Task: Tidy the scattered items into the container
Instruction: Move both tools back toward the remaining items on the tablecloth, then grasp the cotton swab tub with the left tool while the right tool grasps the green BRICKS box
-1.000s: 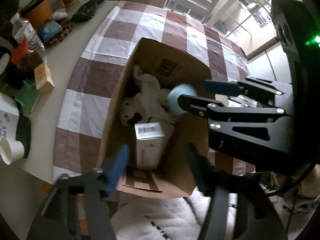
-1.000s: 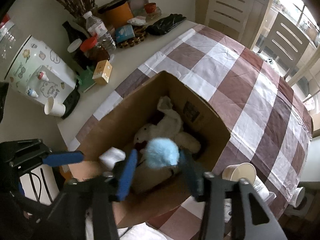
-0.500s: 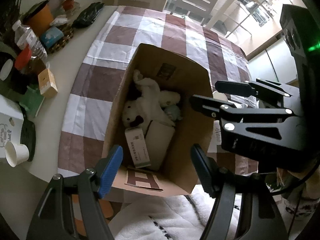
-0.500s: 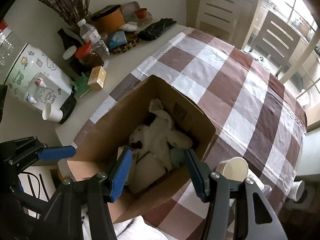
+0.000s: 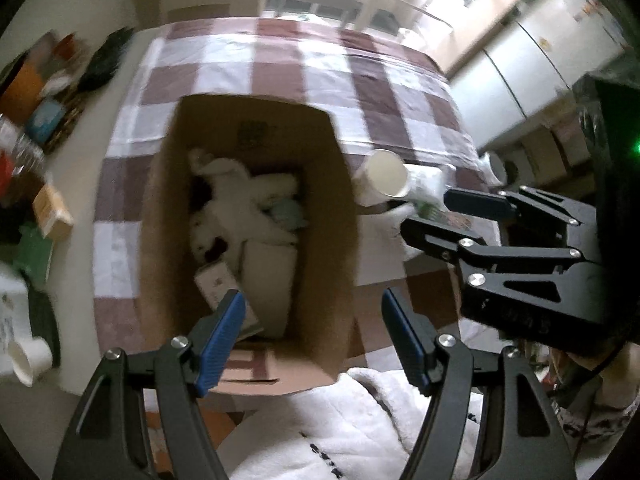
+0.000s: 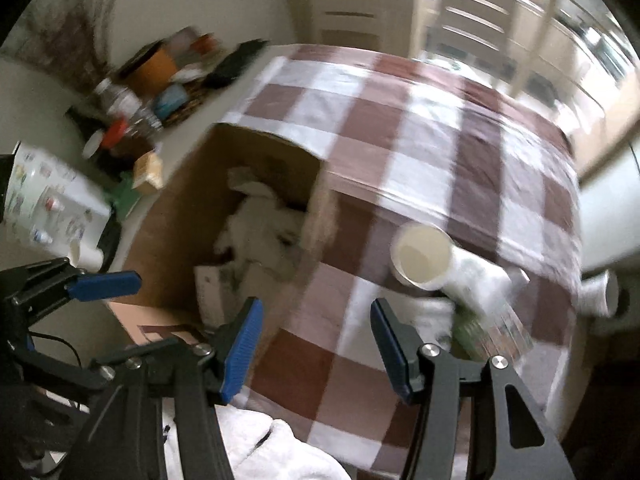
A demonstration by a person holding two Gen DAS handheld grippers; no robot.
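Box (image 5: 256, 128) holds 1 plush toy (image 5: 236, 196), 2 cartons (image 5: 268, 276).

Dim indoor light, daylight glaring through windows (image 6: 552, 20) at top right, motion blur smearing both views, clutter (image 6: 152, 80) at left softening most, fisheye edges bending and vignetting, box (image 5: 256, 216) interior lying in shadow

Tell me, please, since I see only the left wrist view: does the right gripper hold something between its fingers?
Observer: No. In the right wrist view, the right gripper is open, with nothing between its fingers.
Operator: What lies ahead of it?
Observer: The paper cup lies on its side, ahead and slightly right of the gap.
Operator: What stands beyond my left edge?
Observer: A white appliance covered with small pictures.
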